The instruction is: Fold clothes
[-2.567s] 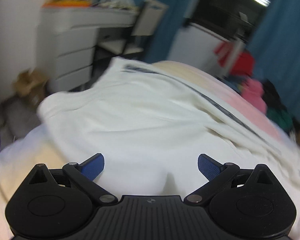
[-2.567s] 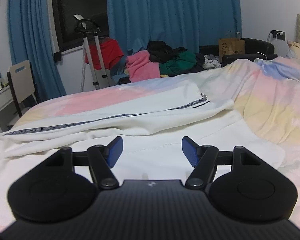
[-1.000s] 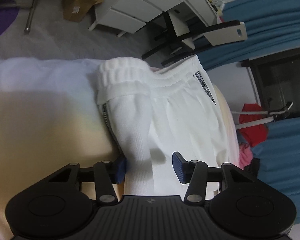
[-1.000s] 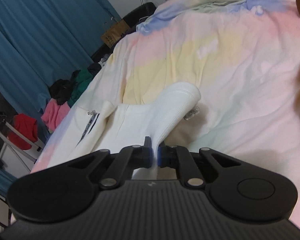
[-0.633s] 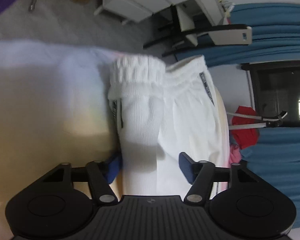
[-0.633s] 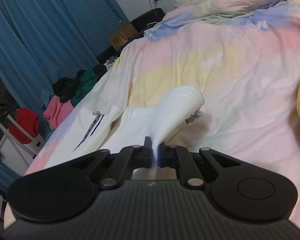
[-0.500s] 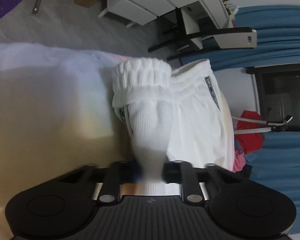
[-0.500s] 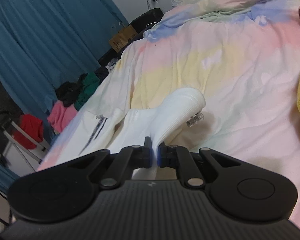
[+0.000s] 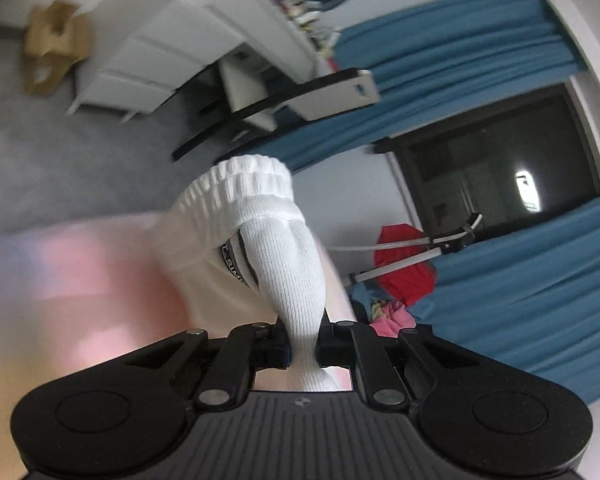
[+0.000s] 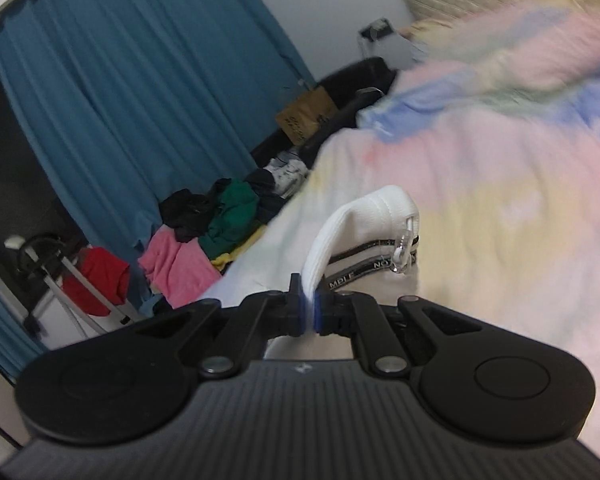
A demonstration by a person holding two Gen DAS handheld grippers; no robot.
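The white knit trousers [image 9: 276, 240] with a black lettered side stripe are held at both ends above the pastel bed cover [image 9: 80, 280]. My left gripper [image 9: 302, 346] is shut on the ribbed elastic waistband end, which bunches up and hangs in front of it. My right gripper [image 10: 307, 310] is shut on the hem end of the white trousers [image 10: 364, 240], where a clear zip pull [image 10: 404, 252] dangles by the stripe. The stretch of cloth between the two grippers is hidden.
A white drawer unit [image 9: 168, 40], a chair [image 9: 300, 96] and a cardboard box [image 9: 52, 56] stand on the floor past the bed edge. A pile of clothes [image 10: 216, 224], a red garment on a stand [image 10: 100, 276] and blue curtains [image 10: 140, 100] lie beyond.
My left gripper closed on the waistband end. Both grippers then lifted their ends of the trousers off the bed cover, and the views swung up toward the room.
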